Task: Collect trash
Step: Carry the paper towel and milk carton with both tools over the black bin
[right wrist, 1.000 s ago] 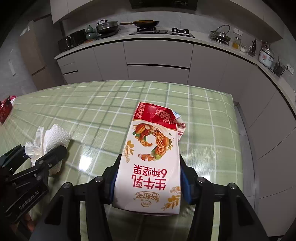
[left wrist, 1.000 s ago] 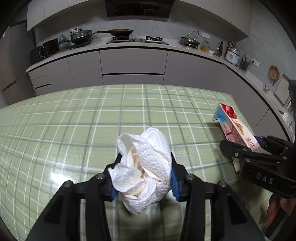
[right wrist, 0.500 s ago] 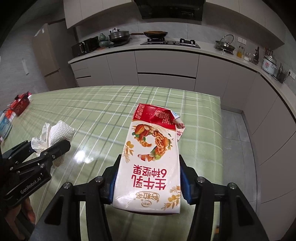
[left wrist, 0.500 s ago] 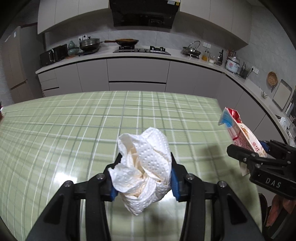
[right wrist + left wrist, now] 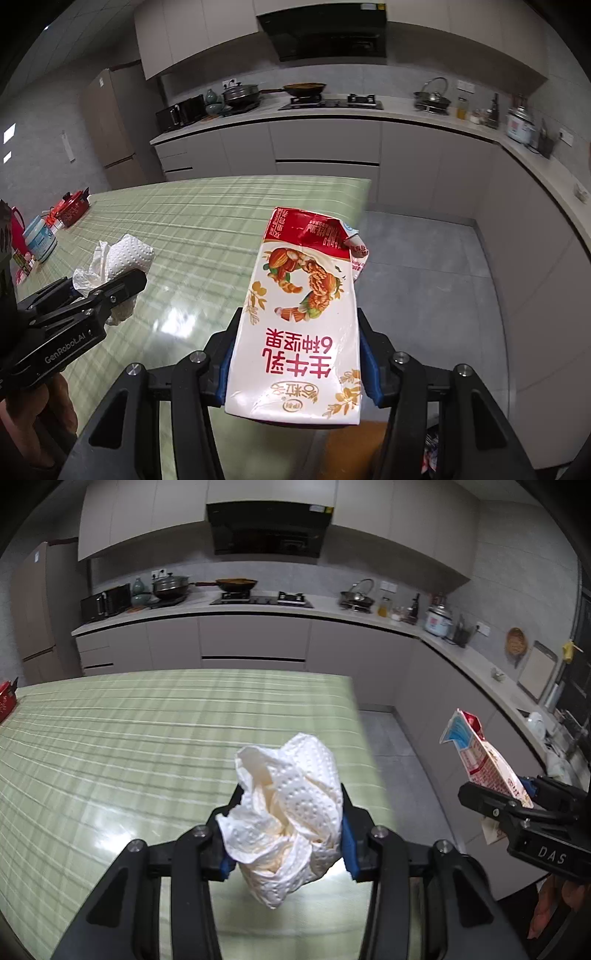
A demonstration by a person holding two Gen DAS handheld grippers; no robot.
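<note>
My left gripper [image 5: 288,834] is shut on a crumpled white paper towel [image 5: 284,812] and holds it above the green checked table [image 5: 147,738] near its right edge. My right gripper [image 5: 297,365] is shut on a flattened red and white milk carton [image 5: 303,325], held past the table's right edge over the grey floor. The carton also shows at the right of the left wrist view [image 5: 484,760]. The towel also shows in the right wrist view [image 5: 118,266] at the left.
A red packet [image 5: 72,210], a white tub [image 5: 40,236] and small items sit at the table's far left. Kitchen counters [image 5: 258,609] with pots run along the back and right walls. Something orange-brown [image 5: 351,450] lies below the carton.
Both grippers have risen and drawn back to the right with their loads. The carton has passed from over the table to beyond its right edge, over the floor.
</note>
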